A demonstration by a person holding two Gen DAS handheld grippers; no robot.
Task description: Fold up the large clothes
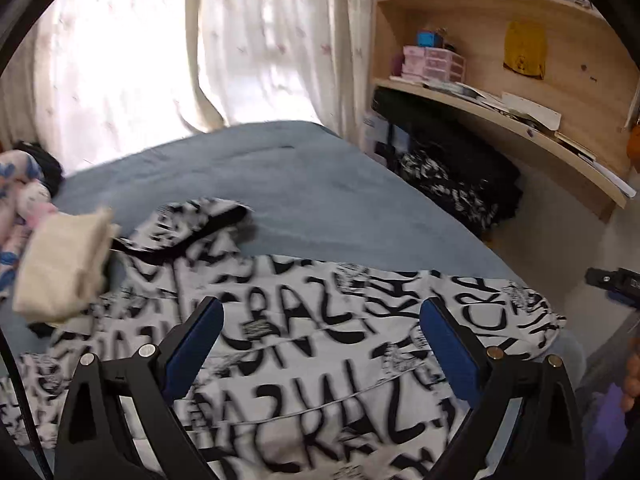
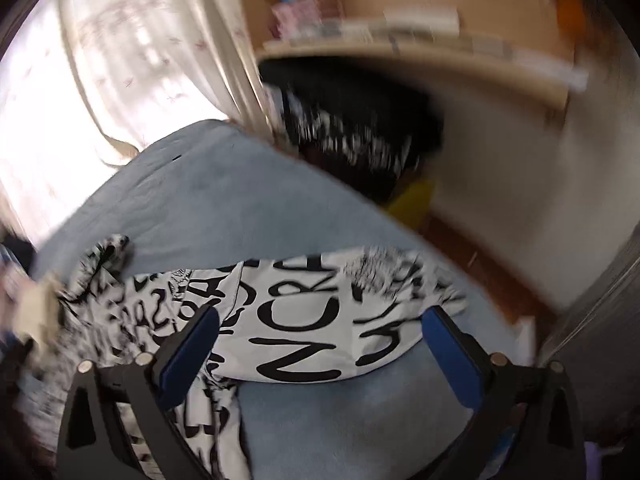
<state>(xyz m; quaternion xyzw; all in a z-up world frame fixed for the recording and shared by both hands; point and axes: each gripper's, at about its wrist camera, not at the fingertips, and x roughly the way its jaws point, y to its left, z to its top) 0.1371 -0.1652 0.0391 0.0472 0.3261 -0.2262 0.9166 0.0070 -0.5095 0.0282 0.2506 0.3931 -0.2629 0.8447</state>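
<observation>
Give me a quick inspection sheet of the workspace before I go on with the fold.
Surface: blue bedspread, bare on its far half.
Job's things: black-and-white lettered garment spread flat across the near side of the bed, one part reaching toward the far left.
Clutter: folded cream cloth lying on the garment's left edge; pink and blue bedding at far left.
Tongs: left tongs open above the garment; right tongs open over its right edge; neither holds anything.
Cables: nothing seen.
Surroundings: curtained window behind the bed, wooden shelves with papers and small drawers, dark pile under them. Right view blurred.
</observation>
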